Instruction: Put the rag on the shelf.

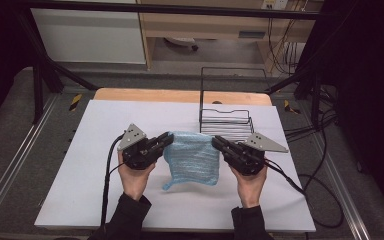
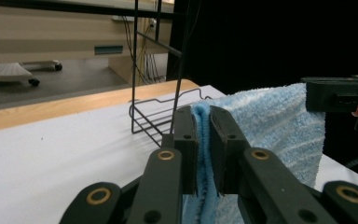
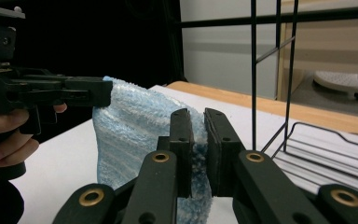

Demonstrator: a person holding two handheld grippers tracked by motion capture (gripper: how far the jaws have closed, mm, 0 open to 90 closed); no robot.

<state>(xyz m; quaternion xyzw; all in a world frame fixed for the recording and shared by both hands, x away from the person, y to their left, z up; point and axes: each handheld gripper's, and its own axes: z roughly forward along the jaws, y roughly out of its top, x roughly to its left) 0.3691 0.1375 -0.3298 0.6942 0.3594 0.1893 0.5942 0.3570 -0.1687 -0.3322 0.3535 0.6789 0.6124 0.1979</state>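
Note:
A light blue fluffy towel [image 1: 192, 157] hangs between my two grippers above the white table [image 1: 95, 190], its lower edge drooping toward the table. My left gripper [image 1: 167, 138] is shut on the towel's left top corner, and the cloth [image 2: 205, 140] is pinched between its jaws. My right gripper [image 1: 216, 142] is shut on the right top corner, with the cloth [image 3: 196, 144] squeezed between its jaws. In the right gripper view the left gripper [image 3: 105, 93] holds the far corner. The towel [image 2: 270, 121] stretches off to the right gripper [image 2: 310, 95] in the left gripper view.
A black wire rack [image 1: 226, 120] stands on the table just behind the right gripper, with a tall wire back. Beyond the table's wooden far edge [image 1: 180, 95] are a desk and cables. Black frame posts flank the table.

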